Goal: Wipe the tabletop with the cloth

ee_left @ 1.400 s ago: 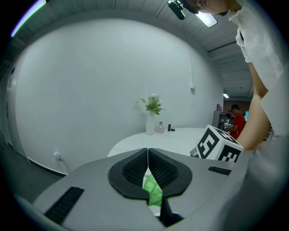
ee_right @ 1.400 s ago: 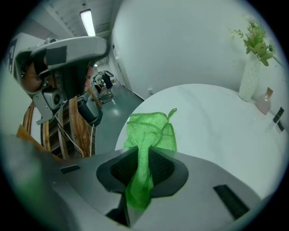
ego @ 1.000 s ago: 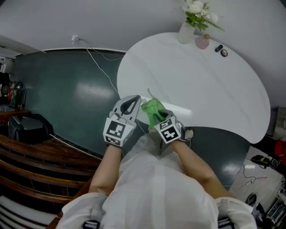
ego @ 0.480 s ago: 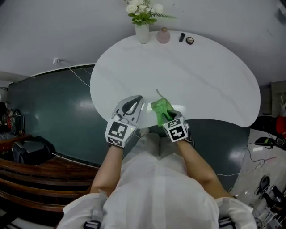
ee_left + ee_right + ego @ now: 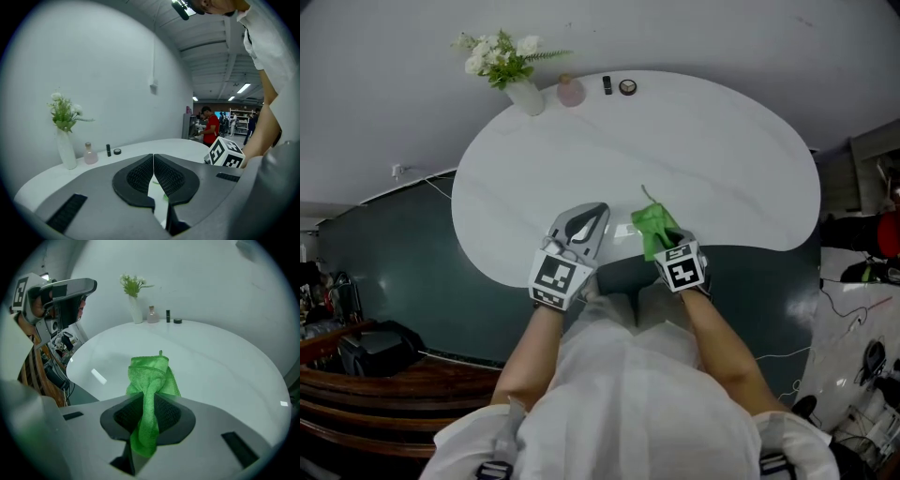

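Note:
A green cloth (image 5: 653, 225) (image 5: 151, 378) is pinched in my right gripper (image 5: 666, 240) (image 5: 149, 405), which is shut on it near the front edge of the white oval tabletop (image 5: 712, 159) (image 5: 220, 366). The cloth's free end hangs forward over the table surface. My left gripper (image 5: 584, 223) (image 5: 153, 168) is shut with its jaws pressed together and nothing between them; it hovers at the table's front edge, left of the right gripper.
At the table's far left stand a white vase with flowers (image 5: 511, 75) (image 5: 133, 298) (image 5: 64, 136), a pink bottle (image 5: 571, 91) (image 5: 89, 153), a small dark tube (image 5: 607, 84) and a round dark tin (image 5: 627, 87). Dark green floor (image 5: 403, 253) surrounds the table.
The head view has swung, so the table sits further left in the frame. Both grippers stay at the table's front edge, the right one still holding the cloth.

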Tool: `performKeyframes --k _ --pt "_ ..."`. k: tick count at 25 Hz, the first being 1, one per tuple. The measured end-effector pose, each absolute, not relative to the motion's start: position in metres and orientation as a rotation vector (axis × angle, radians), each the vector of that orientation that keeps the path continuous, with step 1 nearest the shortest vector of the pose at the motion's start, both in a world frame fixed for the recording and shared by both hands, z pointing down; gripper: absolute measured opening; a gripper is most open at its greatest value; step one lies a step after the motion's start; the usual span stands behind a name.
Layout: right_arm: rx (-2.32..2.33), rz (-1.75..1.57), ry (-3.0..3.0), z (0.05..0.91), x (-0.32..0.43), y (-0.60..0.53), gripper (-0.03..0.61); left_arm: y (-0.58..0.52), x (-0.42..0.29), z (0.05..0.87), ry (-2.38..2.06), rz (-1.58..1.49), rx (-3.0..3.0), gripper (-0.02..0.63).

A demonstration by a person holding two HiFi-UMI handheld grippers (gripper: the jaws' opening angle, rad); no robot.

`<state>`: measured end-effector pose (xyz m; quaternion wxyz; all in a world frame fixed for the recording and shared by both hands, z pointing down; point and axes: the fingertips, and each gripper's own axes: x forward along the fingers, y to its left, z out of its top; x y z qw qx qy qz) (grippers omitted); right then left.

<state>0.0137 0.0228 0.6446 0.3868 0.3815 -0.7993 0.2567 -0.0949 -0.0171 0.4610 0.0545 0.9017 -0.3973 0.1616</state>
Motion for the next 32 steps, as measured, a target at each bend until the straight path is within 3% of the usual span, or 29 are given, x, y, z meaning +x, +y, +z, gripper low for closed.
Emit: performKeyframes --k 15,32 --pt "1.207 0.707 -1.937 0.653 0.212 0.01 0.066 -0.028 0.062 0.46 -1.022 0.531 2.854 0.017" --pt "1.527 0.787 -1.62 0.66 0.448 0.006 0.066 -0.061 0.125 0.469 -0.88 0.569 2.879 0.017"
